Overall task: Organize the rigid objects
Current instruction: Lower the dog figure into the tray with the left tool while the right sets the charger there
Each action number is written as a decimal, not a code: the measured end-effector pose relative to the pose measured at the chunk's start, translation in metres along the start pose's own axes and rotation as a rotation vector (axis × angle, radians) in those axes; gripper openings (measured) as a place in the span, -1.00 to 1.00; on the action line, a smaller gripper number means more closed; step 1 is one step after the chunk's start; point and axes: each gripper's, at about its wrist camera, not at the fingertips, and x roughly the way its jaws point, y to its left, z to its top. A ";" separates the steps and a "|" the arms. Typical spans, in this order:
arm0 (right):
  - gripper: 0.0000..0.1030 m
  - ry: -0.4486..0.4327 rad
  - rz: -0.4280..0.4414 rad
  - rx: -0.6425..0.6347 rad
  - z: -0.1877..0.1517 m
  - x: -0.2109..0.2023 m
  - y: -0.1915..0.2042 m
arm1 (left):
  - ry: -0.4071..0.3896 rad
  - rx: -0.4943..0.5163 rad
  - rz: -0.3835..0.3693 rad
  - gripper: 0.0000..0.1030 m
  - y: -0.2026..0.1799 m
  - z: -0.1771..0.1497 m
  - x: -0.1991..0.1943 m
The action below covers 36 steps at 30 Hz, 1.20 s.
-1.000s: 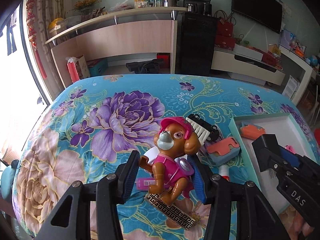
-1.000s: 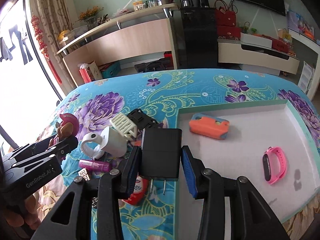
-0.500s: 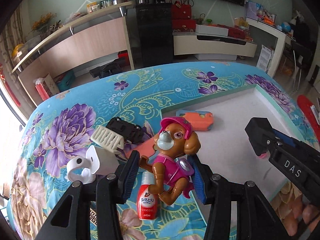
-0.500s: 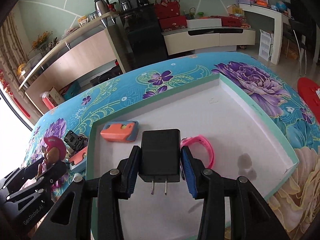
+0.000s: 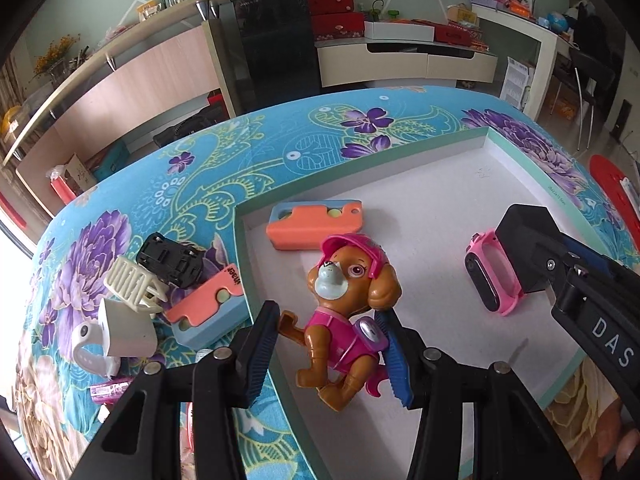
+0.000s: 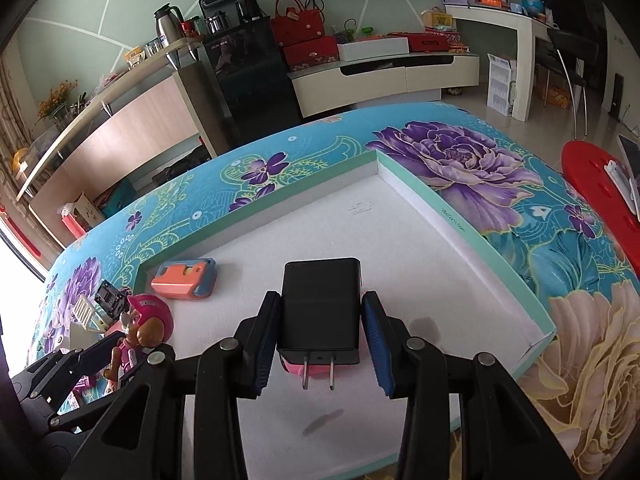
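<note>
A: What changed since a second ago?

B: Both grippers have swung from the cluttered flowered surface to over the white tray. The left gripper stays clamped on the glossy plastic toy dog; the right gripper stays clamped on the matte black boxy charger.

A: Inside the tray?

B: A blocky orange-and-blue case at eleven o'clock, a smooth pink watch at three.

Left wrist view looks steeply down along its fingers, close over the near-left corner of the white tray. Right wrist view, likewise close and tilted down, faces the tray's far-right corner. Both share the tray, the orange-and-blue case and back-wall shelving.
</note>
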 end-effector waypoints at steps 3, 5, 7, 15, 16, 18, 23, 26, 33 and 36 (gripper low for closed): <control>-0.17 -0.004 0.006 -0.013 0.000 0.000 0.001 | 0.009 -0.008 0.008 0.02 -0.002 0.001 0.006; -0.17 -0.001 0.014 -0.020 0.000 0.001 0.004 | 0.014 -0.013 0.013 0.02 -0.002 0.000 0.009; -0.17 0.005 0.019 -0.032 -0.001 0.003 0.006 | 0.021 -0.021 0.024 0.02 0.000 0.000 0.012; -0.17 0.029 0.025 -0.051 -0.002 0.009 0.011 | 0.037 -0.037 0.031 0.03 0.004 -0.003 0.017; -0.17 0.031 0.025 -0.052 -0.003 0.009 0.012 | 0.037 -0.038 0.031 0.03 0.004 -0.003 0.017; -0.17 0.032 0.022 -0.055 -0.003 0.009 0.012 | 0.039 -0.043 0.023 0.05 0.005 -0.003 0.016; -0.16 0.032 0.017 -0.057 -0.002 0.009 0.013 | 0.022 -0.041 0.001 0.29 0.004 -0.002 0.008; -0.16 0.027 0.015 -0.060 -0.002 0.007 0.014 | 0.005 -0.033 0.011 0.32 0.004 -0.001 0.001; -0.14 -0.004 0.009 -0.071 0.000 0.000 0.017 | -0.038 -0.071 0.045 0.58 0.022 0.000 -0.015; 0.04 0.001 0.000 -0.088 0.000 0.002 0.021 | -0.056 -0.093 0.076 0.85 0.032 -0.002 -0.020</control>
